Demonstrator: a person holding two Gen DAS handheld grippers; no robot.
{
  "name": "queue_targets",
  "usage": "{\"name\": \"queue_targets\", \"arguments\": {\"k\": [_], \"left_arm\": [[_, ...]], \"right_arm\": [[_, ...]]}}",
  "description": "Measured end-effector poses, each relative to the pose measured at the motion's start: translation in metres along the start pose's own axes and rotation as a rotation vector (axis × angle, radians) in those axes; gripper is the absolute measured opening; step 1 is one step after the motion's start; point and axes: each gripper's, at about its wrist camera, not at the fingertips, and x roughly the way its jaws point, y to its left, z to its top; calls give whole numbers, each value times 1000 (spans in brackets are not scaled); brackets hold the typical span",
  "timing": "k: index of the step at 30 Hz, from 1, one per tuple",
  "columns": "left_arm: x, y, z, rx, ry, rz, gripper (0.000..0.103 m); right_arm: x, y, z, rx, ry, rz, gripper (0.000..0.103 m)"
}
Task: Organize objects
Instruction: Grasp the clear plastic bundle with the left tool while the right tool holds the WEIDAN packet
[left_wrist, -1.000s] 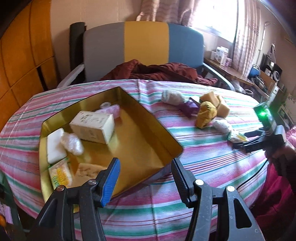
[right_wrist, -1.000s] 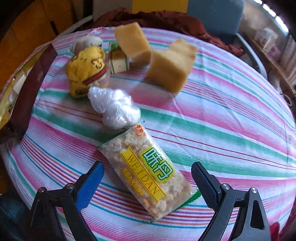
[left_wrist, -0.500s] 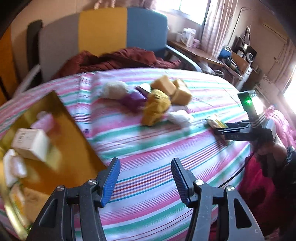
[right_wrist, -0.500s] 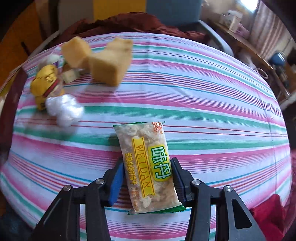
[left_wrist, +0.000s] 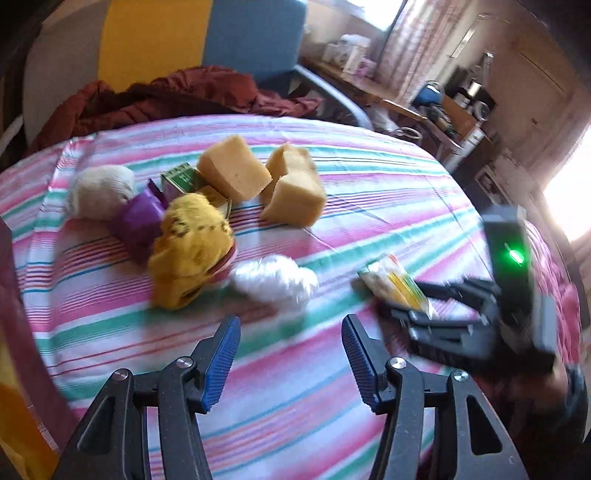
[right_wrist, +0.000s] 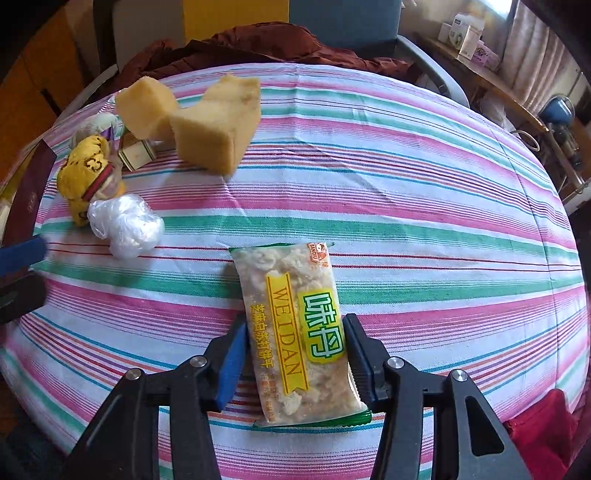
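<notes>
A snack packet (right_wrist: 288, 280) with yellow and green print lies on the striped tablecloth (right_wrist: 406, 184). My right gripper (right_wrist: 295, 325) has its pads against the packet's two long sides, and its jaws are opening slightly with the packet still between them. In the left wrist view the same packet (left_wrist: 395, 284) sticks out of the right gripper (left_wrist: 417, 314). My left gripper (left_wrist: 291, 325) hangs open and empty over bare cloth, just in front of a white plastic bundle (left_wrist: 273, 280) and a yellow plush toy (left_wrist: 188, 251).
Two sponge blocks (left_wrist: 232, 171) (left_wrist: 295, 195), a small green box (left_wrist: 181, 177), a purple wrapper (left_wrist: 138, 218) and a white cloth ball (left_wrist: 99, 192) cluster at the back left. The tray's dark wall (right_wrist: 29, 195) stands at the left. A chair with red cloth (left_wrist: 177, 92) lies beyond.
The right gripper turned, lined up with the packet and shut on it. The left gripper swung away from the gold tray to the right, over to the pile of objects.
</notes>
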Motion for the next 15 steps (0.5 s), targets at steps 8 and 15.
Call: {"name": "queue_targets", "arguments": {"k": [8,15], "left_arm": [[37,10,20,-166,17,35,63],[52,6,21,-100,10,83,46]], "right_arm": [[-3,4,-1,7,4,2,56],[-13,5,-9,23,4,-15,56]]}}
